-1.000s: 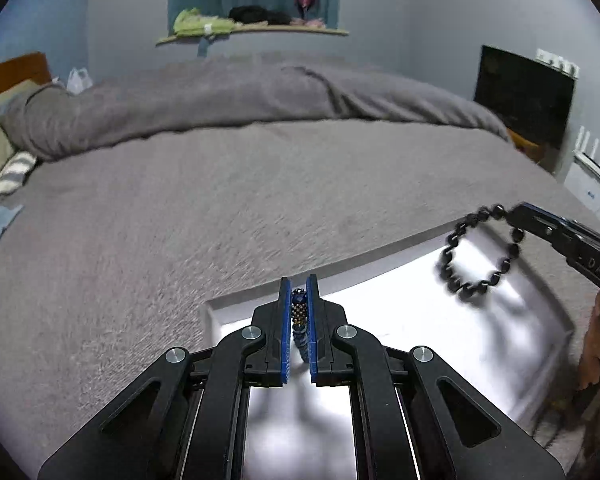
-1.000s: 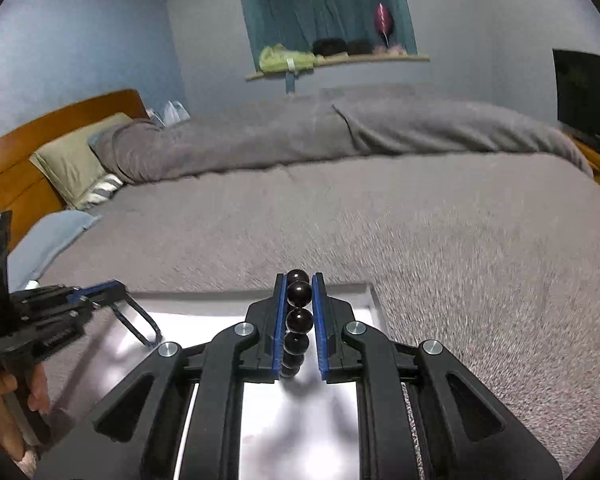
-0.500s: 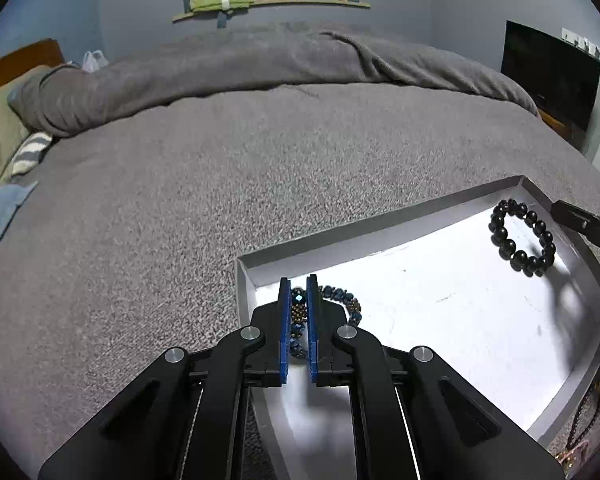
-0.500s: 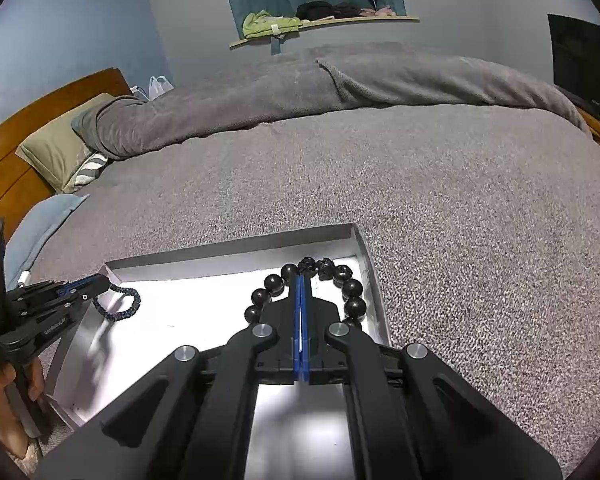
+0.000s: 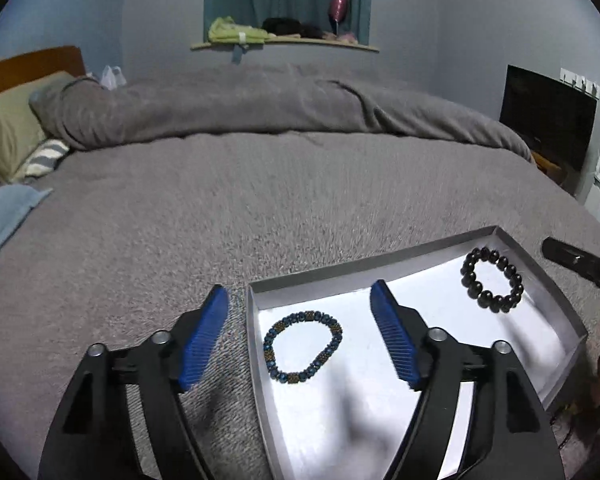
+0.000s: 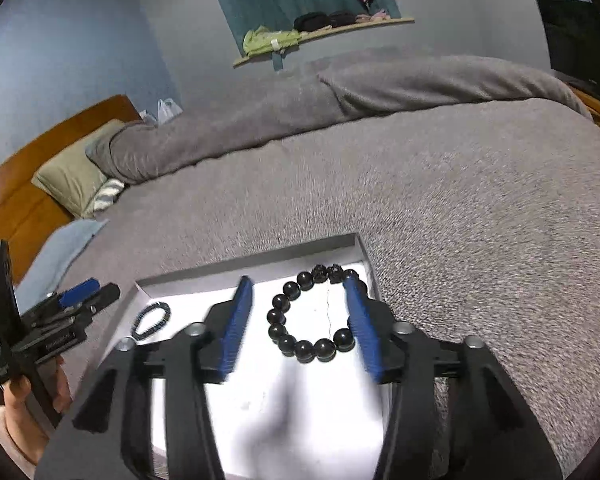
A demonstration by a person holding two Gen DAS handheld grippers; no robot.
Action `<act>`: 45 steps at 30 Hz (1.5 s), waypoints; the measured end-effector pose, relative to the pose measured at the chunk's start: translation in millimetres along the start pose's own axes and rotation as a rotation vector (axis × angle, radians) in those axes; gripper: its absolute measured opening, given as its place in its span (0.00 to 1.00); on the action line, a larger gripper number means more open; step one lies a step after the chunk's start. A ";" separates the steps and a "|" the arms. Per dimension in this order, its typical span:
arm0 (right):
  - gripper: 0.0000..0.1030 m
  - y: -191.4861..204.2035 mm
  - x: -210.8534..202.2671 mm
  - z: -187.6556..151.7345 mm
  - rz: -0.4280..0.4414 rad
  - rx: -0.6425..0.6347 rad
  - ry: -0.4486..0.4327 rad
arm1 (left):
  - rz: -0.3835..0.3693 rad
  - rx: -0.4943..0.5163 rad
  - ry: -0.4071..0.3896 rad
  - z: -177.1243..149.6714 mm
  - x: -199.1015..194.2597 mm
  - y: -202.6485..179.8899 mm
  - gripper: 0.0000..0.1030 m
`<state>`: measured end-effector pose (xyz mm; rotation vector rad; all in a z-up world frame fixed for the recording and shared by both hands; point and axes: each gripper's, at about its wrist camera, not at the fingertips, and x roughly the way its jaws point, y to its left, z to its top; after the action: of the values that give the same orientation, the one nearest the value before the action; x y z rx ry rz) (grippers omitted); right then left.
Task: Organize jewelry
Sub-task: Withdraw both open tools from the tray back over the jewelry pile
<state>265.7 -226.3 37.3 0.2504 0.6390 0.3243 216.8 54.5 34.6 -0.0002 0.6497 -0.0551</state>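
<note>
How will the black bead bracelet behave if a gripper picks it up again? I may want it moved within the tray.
The black bead bracelet is a loop of separate round beads, so it would likely sag and dangle if pinched at one point. Its glossy beads look smooth and may slip between flat pads. Lying flat in the tray, it is unlikely to roll.

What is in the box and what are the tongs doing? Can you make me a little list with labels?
place: grey blanket on a bed
box: shallow white box, lid off
blue bracelet: blue and gold bracelet lying flat in the box's left end
black bracelet: black bead bracelet lying flat in the box's right end
left tongs: left tongs open, holding nothing
right tongs: right tongs open, holding nothing
</note>
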 end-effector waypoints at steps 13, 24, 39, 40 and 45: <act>0.95 8.5 -82.8 -18.8 0.023 0.012 -0.104 | 0.064 -0.016 -0.027 -27.5 -58.0 -12.5 0.90; 0.95 6.0 -116.0 -62.6 -0.026 -0.047 -0.118 | 0.068 -0.038 -0.089 -61.7 -113.0 -23.6 0.91; 0.95 2.1 -135.9 -96.9 -0.143 -0.080 -0.145 | 0.074 -0.037 -0.132 -92.4 -143.0 -20.3 0.93; 0.95 0.4 -135.7 -98.2 -0.148 -0.078 -0.142 | 0.082 -0.037 -0.134 -94.3 -144.3 -19.6 0.94; 0.95 -1.3 -137.7 -107.0 -0.194 -0.127 -0.170 | 0.072 -0.060 -0.132 -104.7 -152.3 -13.9 0.95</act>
<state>95.8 -264.8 28.4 0.0919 0.4685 0.1536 31.7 50.2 43.5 -0.0384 0.5189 0.0339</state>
